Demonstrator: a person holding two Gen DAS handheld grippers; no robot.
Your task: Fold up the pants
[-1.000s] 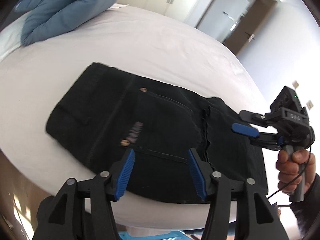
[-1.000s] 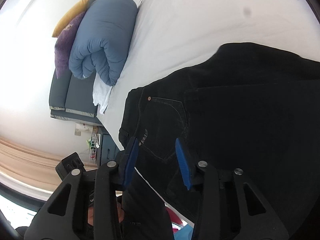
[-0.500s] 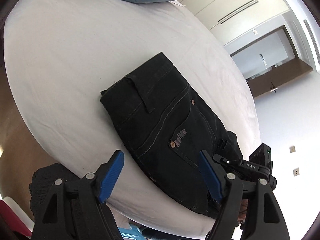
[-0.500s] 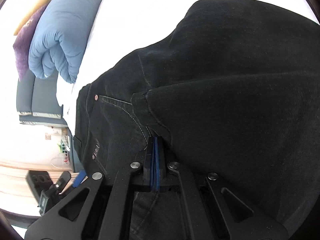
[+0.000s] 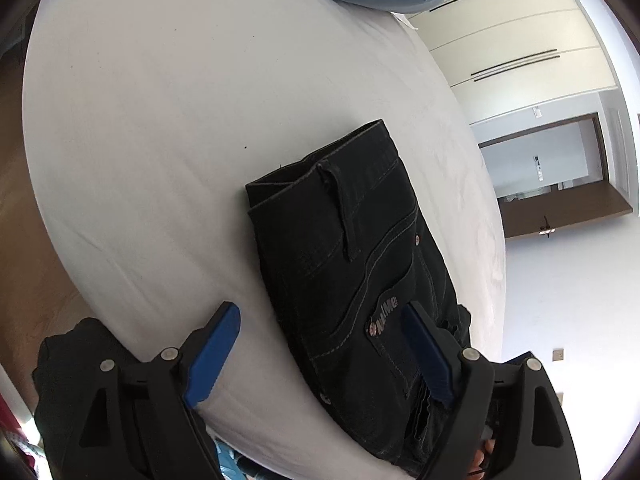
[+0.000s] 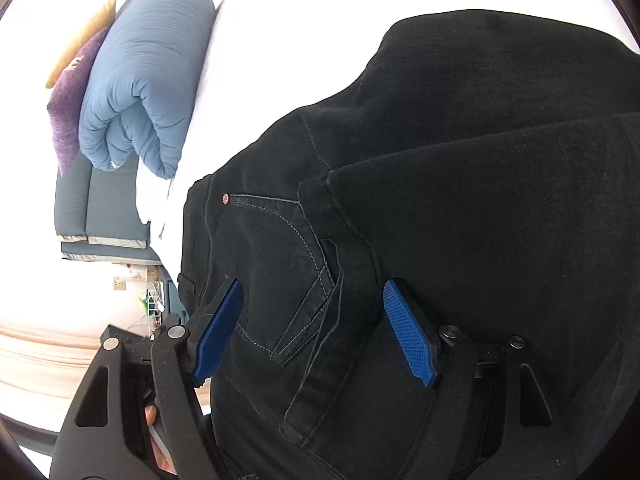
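One white-sheeted bed [image 5: 160,120], broad and smooth, with a rolled blue quilt [image 6: 148,72] at its head beside a purple cushion [image 6: 68,116]. Folded black denim pants [image 5: 352,264] flat near the bed's edge, long axis running from the waistband, away from the left camera, toward both claws. Leg section doubled over the seat; pale stitching, belt loop, copper rivets and a small logo on the back pocket. Left claw [image 5: 320,356] wide and opening, straddling the pants' edge without pressing. Right claw [image 6: 312,332] also opening, fabric between the blue pads [image 6: 408,332], untouched.
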